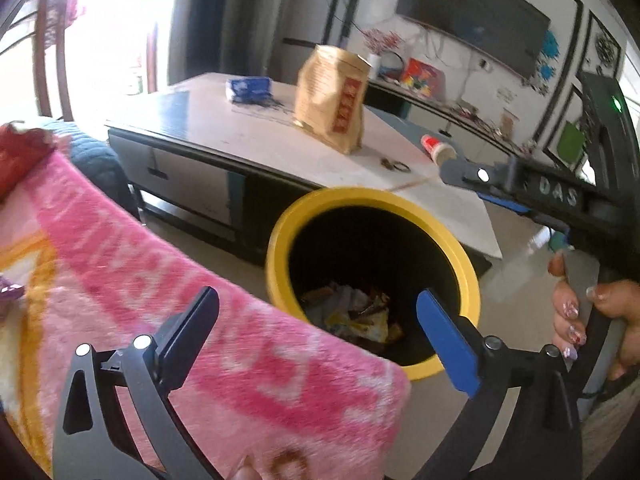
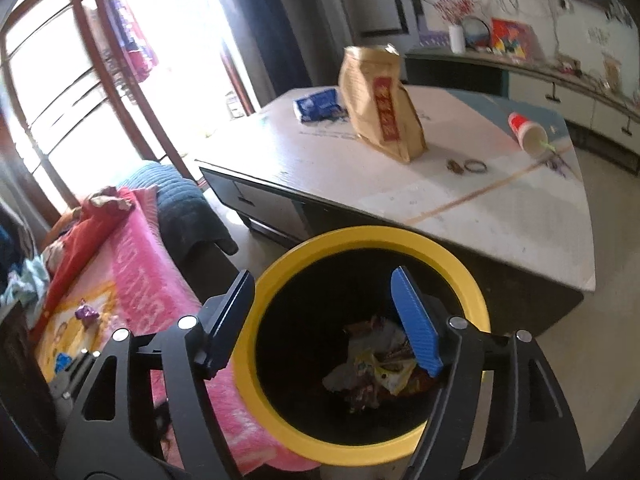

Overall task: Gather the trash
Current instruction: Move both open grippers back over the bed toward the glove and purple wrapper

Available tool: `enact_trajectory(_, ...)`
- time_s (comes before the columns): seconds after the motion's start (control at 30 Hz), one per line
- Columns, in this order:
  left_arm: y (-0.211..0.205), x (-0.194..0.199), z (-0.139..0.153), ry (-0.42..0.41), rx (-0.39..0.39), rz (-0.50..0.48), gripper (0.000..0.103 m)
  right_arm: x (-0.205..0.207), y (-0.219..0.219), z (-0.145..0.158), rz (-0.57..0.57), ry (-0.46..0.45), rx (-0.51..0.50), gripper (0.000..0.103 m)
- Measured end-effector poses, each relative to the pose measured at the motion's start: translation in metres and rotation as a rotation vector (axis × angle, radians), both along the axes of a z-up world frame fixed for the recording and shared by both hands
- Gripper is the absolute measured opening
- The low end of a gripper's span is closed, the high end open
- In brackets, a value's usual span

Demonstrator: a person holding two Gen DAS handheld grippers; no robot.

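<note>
Claws first: your left claw point(image 1: 316, 328) is gaping wide with nothing between its pads, one finger hanging over the pink blanket point(image 1: 200, 280), the blue one over the yellow-rimmed bin point(image 1: 276, 240). Your right claw point(image 2: 324, 320) is standing partly open and empty right above the bin's mouth. Crumpled wrappers point(image 2: 380, 364) are lying at the bottom of the bin. A purple wrapper point(image 2: 86, 314) is sitting on the blanket to the left. Beyond the bin, the counter point(image 2: 360, 184) is carrying a brown paper bag point(image 2: 380, 108) standing upright, a blue packet point(image 2: 318, 106) behind it, and a red and white cup point(image 2: 528, 130) lying on its side near the far edge.
</note>
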State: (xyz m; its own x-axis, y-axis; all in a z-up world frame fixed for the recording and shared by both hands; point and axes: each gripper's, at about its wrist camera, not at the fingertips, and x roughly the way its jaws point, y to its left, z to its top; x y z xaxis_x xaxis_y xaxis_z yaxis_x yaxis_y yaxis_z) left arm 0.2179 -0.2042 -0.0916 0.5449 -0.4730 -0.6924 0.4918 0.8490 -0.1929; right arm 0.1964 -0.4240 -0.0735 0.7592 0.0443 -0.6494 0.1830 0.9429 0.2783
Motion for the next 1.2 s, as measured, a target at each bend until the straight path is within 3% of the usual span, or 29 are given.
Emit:
enact_trajectory(0.13,0.026,-0.002,0.011,-0.028,-0.024,0.074,0.096,-0.004,0.022,0.011,0.045,-0.044,-0.040,0.070)
enact_trajectory(0.33,0.072,-0.012,0.026,-0.082,-0.038,0.198,0.096,-0.006,0.058,0.022,0.139,-0.093,-0.064,0.071)
enact_trajectory(0.77,0.170,-0.032,0.045,-0.170,0.001,0.441,0.096,0.011,0.156,0.021,0.398,-0.071,-0.067,0.071)
enact_trajectory(1.2,0.260,-0.051,0.024,-0.109,0.021,0.647,0.096,0.044,0.255,-0.003,0.612,-0.004,-0.110,0.071)
